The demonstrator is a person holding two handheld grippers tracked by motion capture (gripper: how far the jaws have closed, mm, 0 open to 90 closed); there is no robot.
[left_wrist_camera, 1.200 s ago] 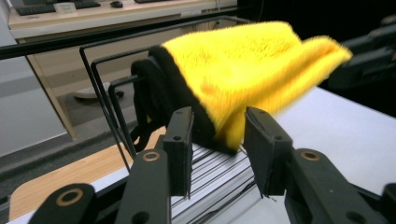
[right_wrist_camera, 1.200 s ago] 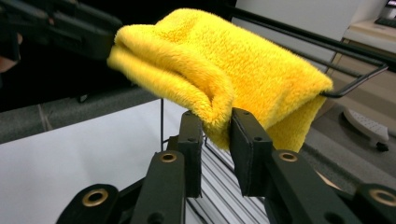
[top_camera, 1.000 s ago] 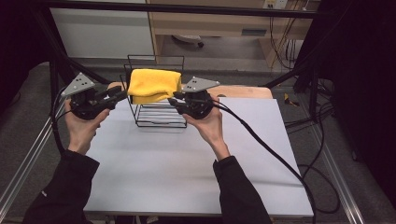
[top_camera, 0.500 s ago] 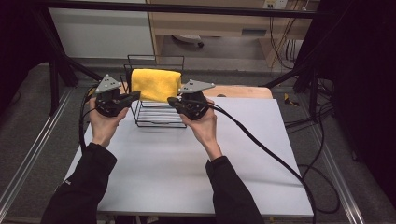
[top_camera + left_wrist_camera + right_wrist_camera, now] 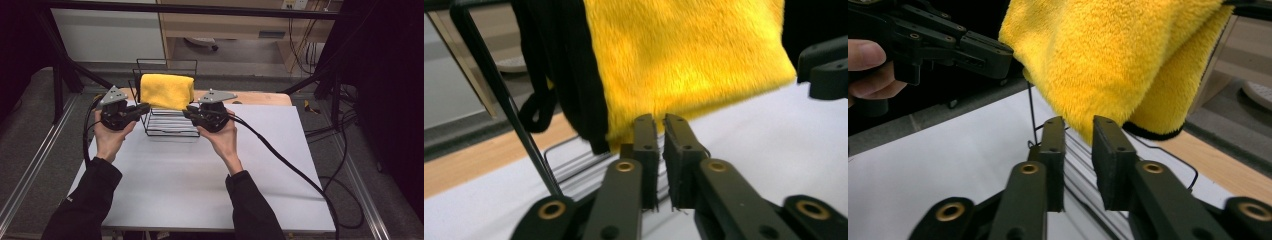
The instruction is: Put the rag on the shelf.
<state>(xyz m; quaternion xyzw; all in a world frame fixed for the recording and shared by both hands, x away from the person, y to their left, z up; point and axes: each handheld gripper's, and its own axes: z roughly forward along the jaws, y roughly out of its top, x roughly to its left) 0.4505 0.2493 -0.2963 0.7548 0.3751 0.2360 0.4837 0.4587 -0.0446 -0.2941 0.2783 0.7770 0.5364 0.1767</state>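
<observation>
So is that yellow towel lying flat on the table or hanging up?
Hanging up. The yellow towel is draped over the top of the black wire rack, folded over it, its lower edge clear of the white table.

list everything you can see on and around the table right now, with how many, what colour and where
Towel: one, yellow, draped over the top of the wire rack at the far side of the table.
Wire rack: one, black, standing on the white sheet.
White sheet: one, covering most of the tabletop.
Wooden tabletop: one, light brown, showing past the sheet's far edge.
Cables: black, trailing across the table and the floor at the right.
Left gripper: one, black, at the towel's left end, fingers slightly apart, gripping nothing.
Right gripper: one, black, at the towel's right end, fingers slightly apart, gripping nothing.
Sleeves: two, black.
</observation>
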